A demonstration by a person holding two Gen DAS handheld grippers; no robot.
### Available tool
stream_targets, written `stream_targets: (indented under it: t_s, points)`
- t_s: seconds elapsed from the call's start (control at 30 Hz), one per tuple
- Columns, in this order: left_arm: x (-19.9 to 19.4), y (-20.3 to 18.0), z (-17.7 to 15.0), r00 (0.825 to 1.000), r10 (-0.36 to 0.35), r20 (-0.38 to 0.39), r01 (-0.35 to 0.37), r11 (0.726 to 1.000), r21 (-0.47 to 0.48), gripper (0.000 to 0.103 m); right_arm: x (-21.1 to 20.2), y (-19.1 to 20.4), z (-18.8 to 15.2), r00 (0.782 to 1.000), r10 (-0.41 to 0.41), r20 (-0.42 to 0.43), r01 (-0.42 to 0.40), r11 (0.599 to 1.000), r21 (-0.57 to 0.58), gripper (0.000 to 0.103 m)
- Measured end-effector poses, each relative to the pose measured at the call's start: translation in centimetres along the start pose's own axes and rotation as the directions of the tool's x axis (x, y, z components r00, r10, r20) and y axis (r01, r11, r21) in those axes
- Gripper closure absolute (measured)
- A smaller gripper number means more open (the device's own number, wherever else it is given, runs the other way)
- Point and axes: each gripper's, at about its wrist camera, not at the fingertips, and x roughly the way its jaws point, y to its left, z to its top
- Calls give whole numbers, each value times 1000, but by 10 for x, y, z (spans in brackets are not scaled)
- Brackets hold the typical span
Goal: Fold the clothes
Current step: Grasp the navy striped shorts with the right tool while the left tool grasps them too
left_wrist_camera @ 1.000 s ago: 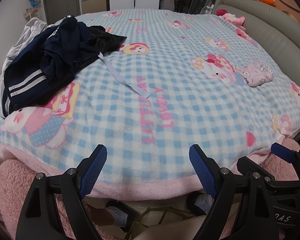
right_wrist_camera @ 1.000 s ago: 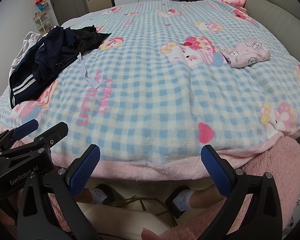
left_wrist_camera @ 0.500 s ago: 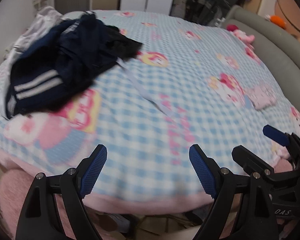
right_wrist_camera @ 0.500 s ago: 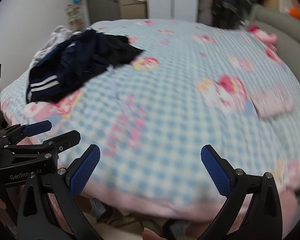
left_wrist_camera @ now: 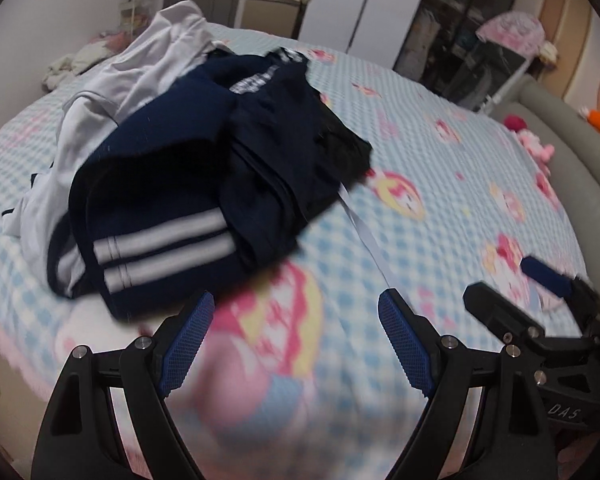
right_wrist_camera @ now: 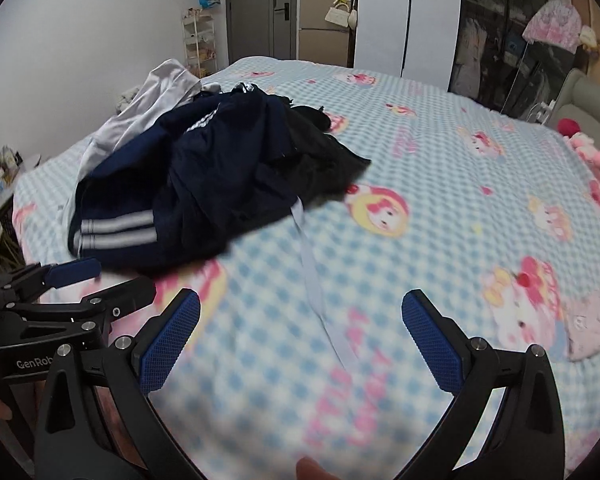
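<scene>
A heap of unfolded clothes, a navy garment with two white stripes point(left_wrist_camera: 160, 236) over a pale grey-white one point(left_wrist_camera: 112, 92), lies at ten o'clock on the blue-checked cartoon blanket covering the bed point(left_wrist_camera: 440, 184), seemingly awaiting folding. The left gripper point(left_wrist_camera: 296, 344) hovers just short of it, jaws wide apart, empty. The right gripper point(right_wrist_camera: 300, 344) hangs over a pale ribbon point(right_wrist_camera: 312, 272), jaws likewise spread, touching nothing.

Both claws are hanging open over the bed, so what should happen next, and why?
Probably ease the left claw forward onto the striped edge of the navy garment. Both it and the right claw are open and empty, and that edge of the pile lies just ahead of the left one.
</scene>
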Motion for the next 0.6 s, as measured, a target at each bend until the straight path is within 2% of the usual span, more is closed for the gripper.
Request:
stream_targets:
  t_s: [0.13,0.23,0.3,0.4,0.53,0.6]
  points:
    - [20,13,14,999,-6,40,8,999,-49,17,30,2,18,999,12,-41,-10,999,45,1]
    - [35,22,20,995,5,95,6,993,-117,17,47,2,25,996,66,-58,-62,995,80,1]
    - [48,28,24,993,6,116,13,987,-158,26,63,5,30,992,92,-84,-84,993,87,1]
    - [62,36,29,991,4,133,20,984,-177,29,86,8,39,989,91,-114,-81,993,89,1]
    - [66,48,28,979,-72,190,102,983,-150,34,98,17,52,995,61,-74,-56,996,70,2]
    - [63,56,25,967,-119,225,153,978,-141,45,101,23,58,995,89,-51,-86,995,58,3]
